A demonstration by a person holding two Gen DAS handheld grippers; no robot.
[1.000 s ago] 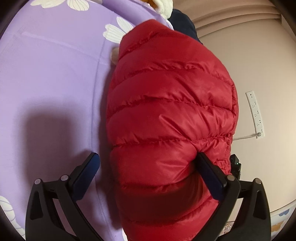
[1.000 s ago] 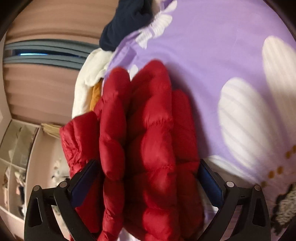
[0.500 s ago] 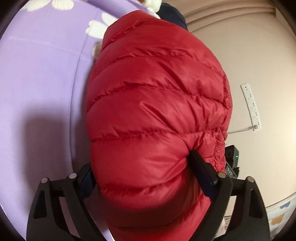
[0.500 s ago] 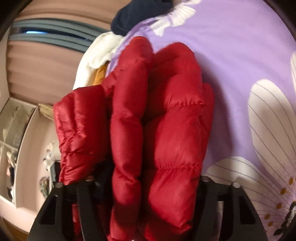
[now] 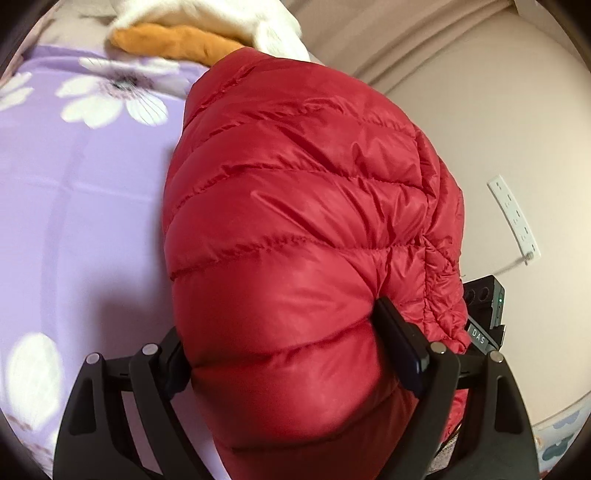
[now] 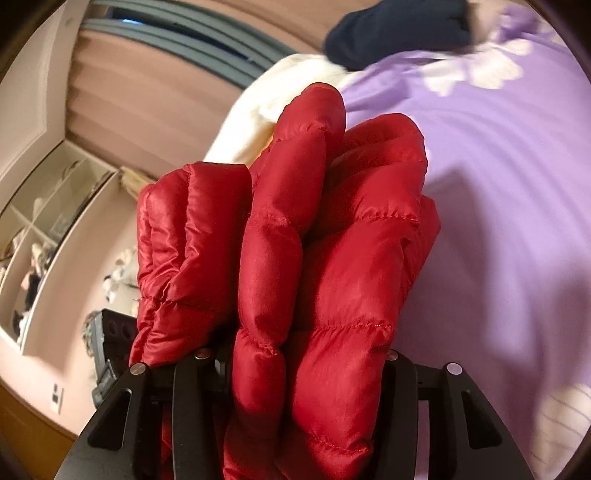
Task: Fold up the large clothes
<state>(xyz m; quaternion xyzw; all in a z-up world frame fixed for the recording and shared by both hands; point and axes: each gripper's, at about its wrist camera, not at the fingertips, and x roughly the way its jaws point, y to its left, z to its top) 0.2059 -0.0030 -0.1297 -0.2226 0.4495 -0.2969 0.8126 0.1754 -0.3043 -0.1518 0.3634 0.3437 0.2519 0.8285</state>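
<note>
We clamp a folded red jacket in both tools: our left gripper squeezes one puffy end, our right gripper pinches the stacked layers. The jacket hangs above the purple bedsheet, near its far edge, where white, orange and navy clothes lie heaped.

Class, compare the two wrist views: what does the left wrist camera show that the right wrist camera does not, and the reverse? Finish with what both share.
Left wrist only: a white power strip on the wall and an orange garment under a white one.

Right wrist only: a navy garment, shelving and curtains.

Both: the red puffer jacket, clamped by the left gripper and the right gripper, above the purple floral bedsheet.
</note>
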